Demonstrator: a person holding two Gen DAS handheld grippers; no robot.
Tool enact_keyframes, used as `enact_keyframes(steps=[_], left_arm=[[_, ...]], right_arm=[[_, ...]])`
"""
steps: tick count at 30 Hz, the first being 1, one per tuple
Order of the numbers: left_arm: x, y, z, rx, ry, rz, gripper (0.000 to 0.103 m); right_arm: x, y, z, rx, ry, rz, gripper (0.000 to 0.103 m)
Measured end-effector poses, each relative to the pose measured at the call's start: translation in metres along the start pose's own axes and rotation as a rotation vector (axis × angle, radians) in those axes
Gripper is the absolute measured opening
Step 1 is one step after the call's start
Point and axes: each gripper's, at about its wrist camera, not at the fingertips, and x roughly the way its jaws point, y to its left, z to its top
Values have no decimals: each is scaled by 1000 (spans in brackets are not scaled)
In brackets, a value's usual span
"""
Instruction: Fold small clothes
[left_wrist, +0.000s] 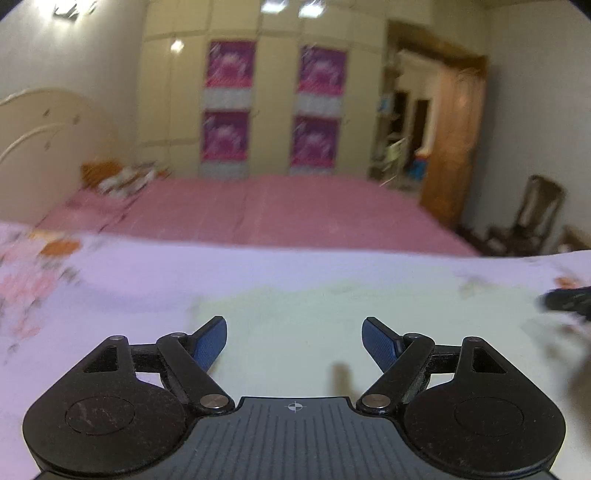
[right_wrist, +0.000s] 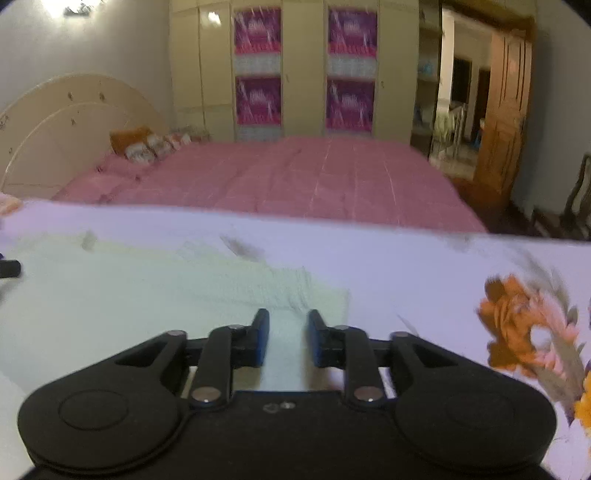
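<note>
A pale cream knitted garment (left_wrist: 332, 317) lies flat on a lilac floral sheet (left_wrist: 129, 273). In the left wrist view my left gripper (left_wrist: 294, 339) is wide open and empty just above the garment. The right gripper shows as a dark shape at the right edge (left_wrist: 569, 301). In the right wrist view the garment (right_wrist: 129, 295) spreads to the left, its ribbed edge (right_wrist: 295, 284) just ahead of my right gripper (right_wrist: 288, 338). The right jaws stand partly open over the cloth, holding nothing. The left gripper's tip (right_wrist: 9, 268) shows at the left edge.
The lilac sheet (right_wrist: 406, 266) has orange flower prints (right_wrist: 517, 321) at the right. Beyond it lies a pink bed (right_wrist: 295, 177) with pillows (right_wrist: 147, 146) and a cream headboard (right_wrist: 66, 125). A wardrobe (right_wrist: 306, 66), an open wooden door (right_wrist: 506, 122) and a chair (left_wrist: 532, 218) stand behind.
</note>
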Motion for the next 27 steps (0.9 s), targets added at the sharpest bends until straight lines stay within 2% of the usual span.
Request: enact_keyframes(steps=[3,5,7,8,10,13,14,16,19,21,23,25,27], left_arm=[[-6,-41,-8,60,20,-72,80],[-3,-60,-21,107,59,-79,80],[3,-66,-35,131,121,-68,81],[1,-65,-36,119,105,-70,81],[-4,-62,-26,91,122,-62,81],[-15,-56,-24,140,122,-23,81],[-9,-43,-26,140,127,-18,81],[-16,-22,-31,119,124,-7,81],[-26,-8,-40,129,115,10,81],[-34,-18,-38,134,101,31,81],[-44,-39,-35,127,71,-13,81],[-60,-57,-41,134,47,-37,81],[-76,-73,-53,131,45,-71,81]], right_arm=[[-6,51,-10,-70,19,120,25],[-7,75,-23,-121,38,157,24],[-3,92,-35,-168,60,132,25],[-1,96,-38,-187,55,113,26],[1,98,-41,-198,42,100,26],[-4,95,-31,-195,63,95,26],[-5,91,-33,-217,64,80,26],[-10,68,-40,-220,67,48,27],[-17,31,-44,-127,78,-5,32],[-17,18,-45,-82,92,-12,32],[-23,27,-39,-73,84,-25,33],[-39,45,-38,-70,46,23,33],[-54,67,-49,-96,47,66,32]])
